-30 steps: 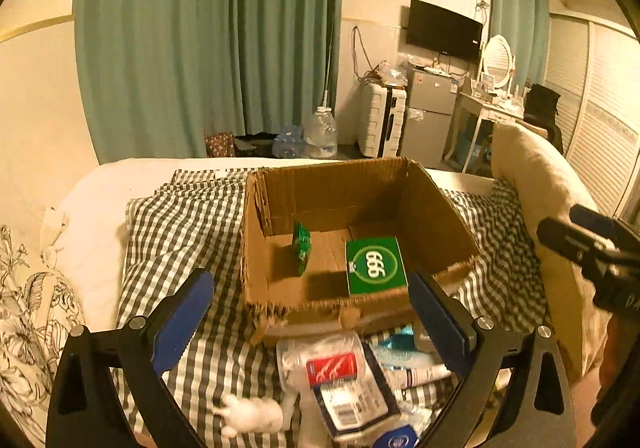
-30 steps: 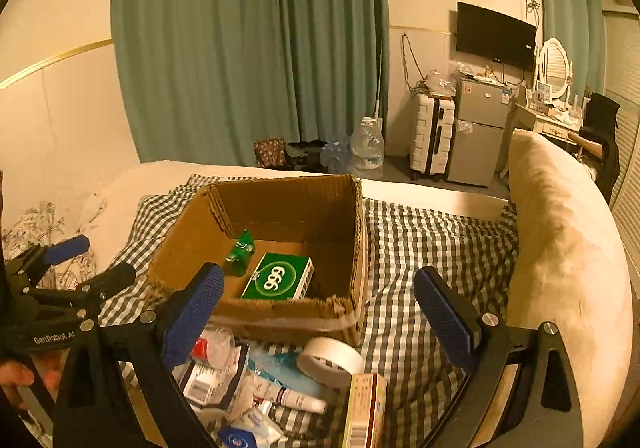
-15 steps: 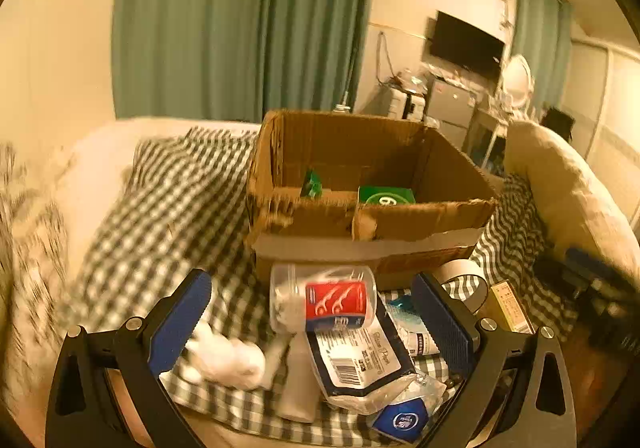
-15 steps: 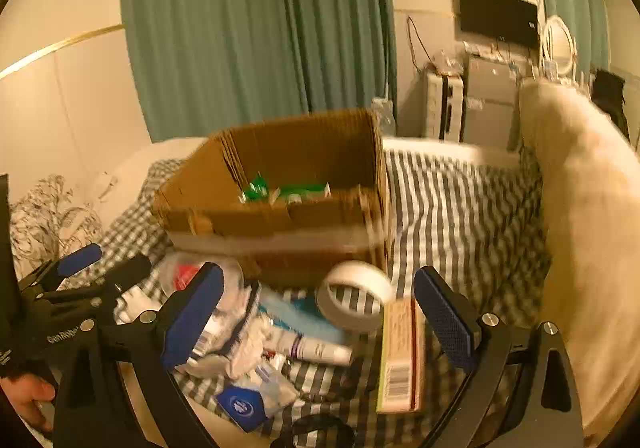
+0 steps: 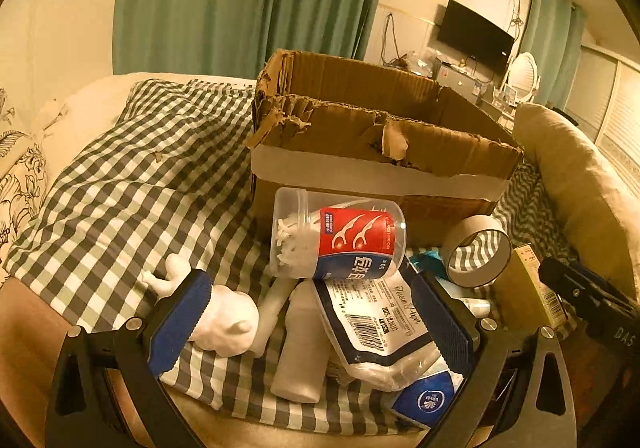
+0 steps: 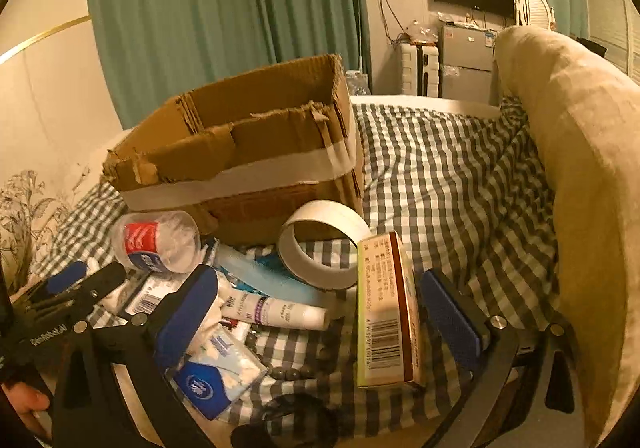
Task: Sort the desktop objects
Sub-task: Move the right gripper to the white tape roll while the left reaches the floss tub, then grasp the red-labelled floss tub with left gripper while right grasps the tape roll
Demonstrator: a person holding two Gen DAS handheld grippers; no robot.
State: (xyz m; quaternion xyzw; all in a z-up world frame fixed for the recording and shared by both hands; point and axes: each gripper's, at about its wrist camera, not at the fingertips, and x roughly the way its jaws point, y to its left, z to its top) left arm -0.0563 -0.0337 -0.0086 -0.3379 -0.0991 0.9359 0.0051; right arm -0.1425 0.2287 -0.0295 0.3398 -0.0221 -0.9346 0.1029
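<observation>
One bed with a checked blanket (image 6: 440, 168) carries one torn cardboard box (image 5: 372, 152), and a big beige pillow (image 6: 580, 152) lies to the right; green curtains hang behind. Ahead of both claws lie one floss-pick jar (image 5: 336, 238), one tape roll (image 6: 320, 244), one tissue pack (image 5: 380, 328), one carton (image 6: 386, 312), one white figurine (image 5: 224, 316) and one tube (image 6: 276, 312). The left claw (image 5: 312, 332) is spread over the tissue pack, holding nothing. The right claw (image 6: 320, 320) is spread around the carton, not touching it.
</observation>
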